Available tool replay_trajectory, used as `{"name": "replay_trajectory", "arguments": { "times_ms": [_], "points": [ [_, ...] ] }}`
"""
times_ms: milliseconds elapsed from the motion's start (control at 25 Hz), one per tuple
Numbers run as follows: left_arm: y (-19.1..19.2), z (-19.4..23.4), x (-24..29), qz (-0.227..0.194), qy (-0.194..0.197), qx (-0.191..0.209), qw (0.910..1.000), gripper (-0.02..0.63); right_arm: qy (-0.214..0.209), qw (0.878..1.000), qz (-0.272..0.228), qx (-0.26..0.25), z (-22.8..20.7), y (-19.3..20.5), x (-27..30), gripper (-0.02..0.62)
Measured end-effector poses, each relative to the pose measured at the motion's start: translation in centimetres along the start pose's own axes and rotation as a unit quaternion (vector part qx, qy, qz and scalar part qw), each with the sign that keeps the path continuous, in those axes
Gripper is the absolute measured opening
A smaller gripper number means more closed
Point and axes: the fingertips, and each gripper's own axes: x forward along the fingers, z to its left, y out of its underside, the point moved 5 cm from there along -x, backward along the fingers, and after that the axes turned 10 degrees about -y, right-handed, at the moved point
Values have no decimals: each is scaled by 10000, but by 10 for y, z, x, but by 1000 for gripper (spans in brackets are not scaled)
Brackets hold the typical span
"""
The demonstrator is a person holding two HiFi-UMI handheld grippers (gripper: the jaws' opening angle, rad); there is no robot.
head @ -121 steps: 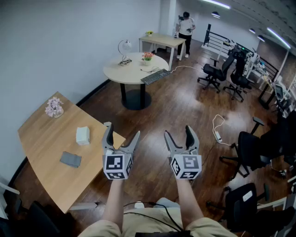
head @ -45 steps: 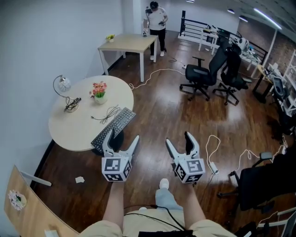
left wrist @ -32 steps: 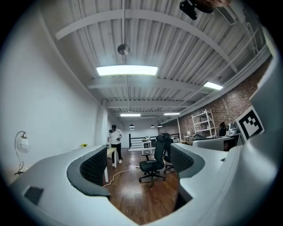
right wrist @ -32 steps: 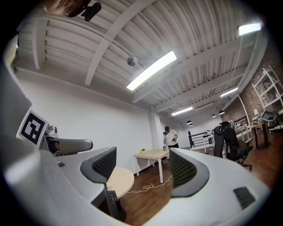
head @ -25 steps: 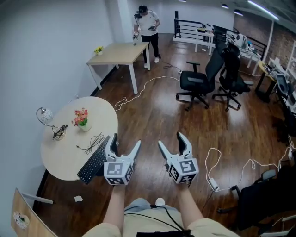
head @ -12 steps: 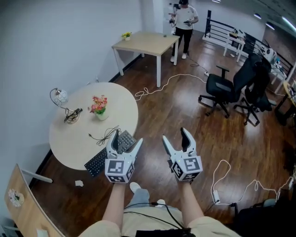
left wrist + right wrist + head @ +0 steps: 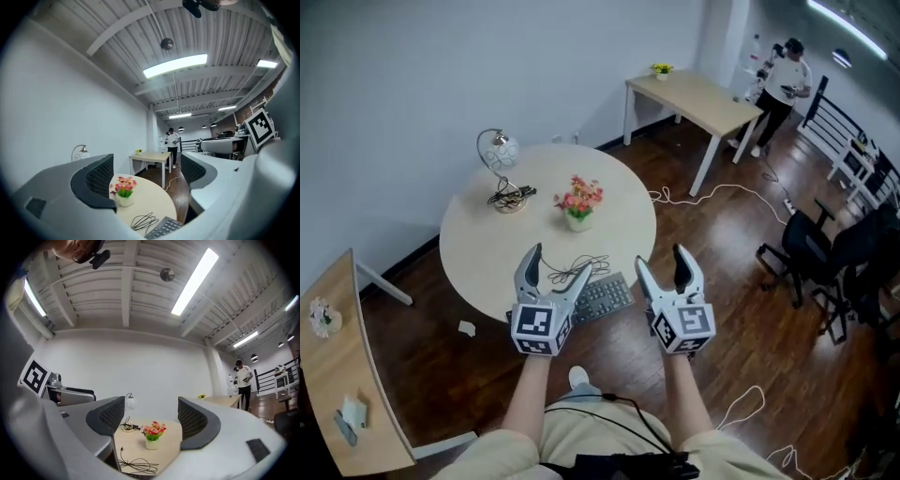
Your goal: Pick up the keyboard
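Round tabletop (image 7: 478,253): it stood ahead of you and lower than both grippers, and it bore a lamp (image 7: 502,164), a flower pot (image 7: 578,216) and, at its near edge, the keyboard (image 7: 605,298). The keyboard's long axis ran slantwise from near-left to far-right, with its cable (image 7: 577,267) coiled just beyond it. Left gripper (image 7: 558,264) and right gripper (image 7: 661,261): you held both level, jaws wide apart with nothing between the pads, and the keyboard lay untouched below and between them. Its left end sat under your left gripper, by my judgement the nearer one, and its right end stopped short of the right.
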Motion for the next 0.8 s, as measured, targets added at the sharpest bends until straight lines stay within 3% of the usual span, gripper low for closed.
{"name": "replay_trajectory", "arguments": {
  "times_ms": [240,520,640,800],
  "points": [
    [37,97,-7,285,-951,-174,9949,430,-895,9948,476,16,37,44,98,367],
    [114,168,-42,1126,-1538,-390,9809,430,-1470,9763,1589,-36,68,135,122,367],
    [162,189,-65,1623,-1679,-732,9696,430,-1482,9666,2090,95,58,174,110,367],
    [248,206,-108,2525,-1760,-1344,9419,430,-1274,9540,2661,530,26,225,86,367]
  ]
}}
